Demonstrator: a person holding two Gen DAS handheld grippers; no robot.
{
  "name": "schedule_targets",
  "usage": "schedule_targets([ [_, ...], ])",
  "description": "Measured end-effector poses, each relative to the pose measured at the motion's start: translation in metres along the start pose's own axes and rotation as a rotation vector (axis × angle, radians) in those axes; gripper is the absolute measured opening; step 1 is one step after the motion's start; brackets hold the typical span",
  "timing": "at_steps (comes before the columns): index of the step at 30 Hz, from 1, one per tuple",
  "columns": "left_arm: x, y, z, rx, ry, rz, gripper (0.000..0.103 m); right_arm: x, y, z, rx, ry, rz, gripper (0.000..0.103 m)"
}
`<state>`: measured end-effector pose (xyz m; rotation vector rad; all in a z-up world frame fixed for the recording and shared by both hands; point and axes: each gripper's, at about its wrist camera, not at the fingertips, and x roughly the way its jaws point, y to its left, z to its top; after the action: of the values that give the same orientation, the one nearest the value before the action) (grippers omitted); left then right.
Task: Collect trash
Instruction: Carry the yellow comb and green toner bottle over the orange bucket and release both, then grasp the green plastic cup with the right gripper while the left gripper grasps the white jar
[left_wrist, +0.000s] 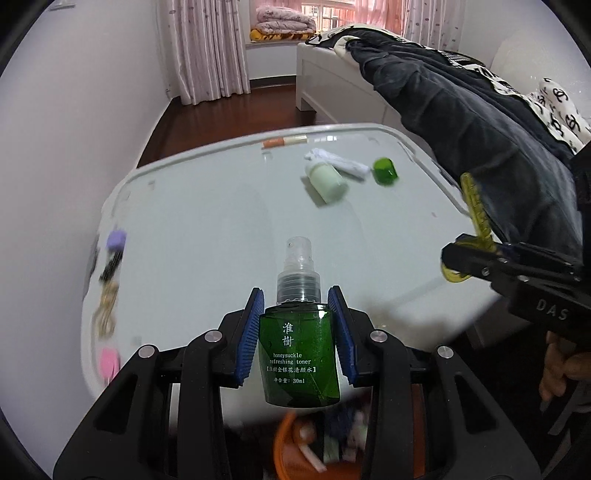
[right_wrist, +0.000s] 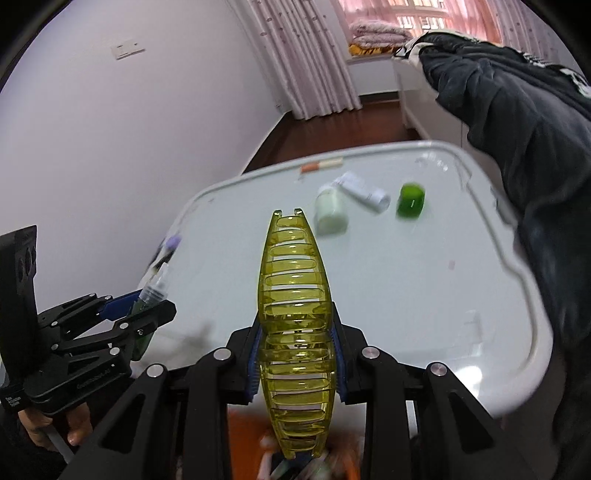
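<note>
My left gripper (left_wrist: 297, 306) is shut on a small green toner spray bottle (left_wrist: 299, 354), held upright above an orange bin (left_wrist: 291, 443) at the white table's near edge; the gripper also shows in the right wrist view (right_wrist: 144, 310). My right gripper (right_wrist: 295, 354) is shut on a yellow translucent slotted clip (right_wrist: 293, 314), which also shows in the left wrist view (left_wrist: 474, 214). On the white table (left_wrist: 207, 206) lie a white bottle (left_wrist: 327, 181), a white tube (left_wrist: 343, 162), a green cap (left_wrist: 385, 170) and an orange-and-white stick (left_wrist: 284, 141).
Purple, black and pink small items (left_wrist: 110, 266) lie blurred at the table's left edge. A dark jacket (left_wrist: 461, 110) hangs over the table's right side. A white bed (left_wrist: 332, 81), curtains and a white wall stand beyond. The orange bin holds several items.
</note>
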<state>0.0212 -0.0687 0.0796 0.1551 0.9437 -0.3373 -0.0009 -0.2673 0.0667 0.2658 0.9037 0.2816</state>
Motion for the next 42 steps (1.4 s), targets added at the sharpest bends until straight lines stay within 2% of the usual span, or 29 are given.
schedule_targets([
  [5, -0.018, -0.012, -0.049, 0.003, 0.024, -0.011, 0.036, -0.019, 0.024, -0.054, -0.024, 0.070, 0.024, 0.030],
  [11, -0.004, -0.018, -0.099, -0.013, 0.114, -0.039, 0.036, -0.023, 0.038, -0.106, -0.043, 0.158, 0.012, 0.030],
  [18, 0.025, -0.018, -0.123, -0.037, 0.225, -0.080, 0.036, -0.005, 0.030, -0.132, -0.014, 0.247, -0.013, 0.031],
  [19, 0.028, -0.018, -0.125, -0.041, 0.240, -0.088, 0.039, 0.000, 0.029, -0.135, -0.013, 0.268, -0.024, 0.033],
  [20, 0.034, -0.018, -0.127, -0.045, 0.265, -0.088, 0.045, 0.004, 0.028, -0.137, -0.014, 0.284, -0.037, 0.048],
  [21, 0.037, -0.017, -0.128, -0.052, 0.281, -0.087, 0.064, 0.007, 0.028, -0.139, -0.014, 0.295, -0.048, 0.056],
  [22, 0.040, -0.016, -0.130, -0.064, 0.291, -0.092, 0.073, 0.008, 0.027, -0.139, -0.013, 0.291, -0.055, 0.058],
  [23, 0.042, -0.013, -0.131, -0.079, 0.301, -0.097, 0.073, 0.008, 0.027, -0.138, -0.013, 0.284, -0.054, 0.058],
  [27, 0.048, -0.007, -0.131, -0.108, 0.321, -0.109, 0.073, 0.005, 0.021, -0.120, -0.010, 0.248, -0.051, 0.058],
  [30, 0.048, -0.008, -0.127, -0.103, 0.316, -0.109, 0.073, 0.002, 0.010, -0.093, -0.008, 0.202, -0.070, 0.058],
  [33, 0.046, -0.008, -0.122, -0.088, 0.300, -0.110, 0.073, 0.002, -0.003, -0.054, -0.006, 0.137, -0.103, 0.057],
  [36, 0.049, -0.006, -0.112, -0.088, 0.291, -0.120, 0.073, 0.016, -0.020, -0.005, -0.029, 0.072, -0.182, 0.057],
  [39, 0.052, -0.004, -0.100, -0.105, 0.281, -0.137, 0.073, 0.033, -0.046, 0.034, 0.000, 0.045, -0.236, 0.056],
  [42, 0.055, -0.002, -0.088, -0.121, 0.262, -0.149, 0.073, 0.071, -0.076, 0.079, 0.065, 0.056, -0.285, 0.049],
])
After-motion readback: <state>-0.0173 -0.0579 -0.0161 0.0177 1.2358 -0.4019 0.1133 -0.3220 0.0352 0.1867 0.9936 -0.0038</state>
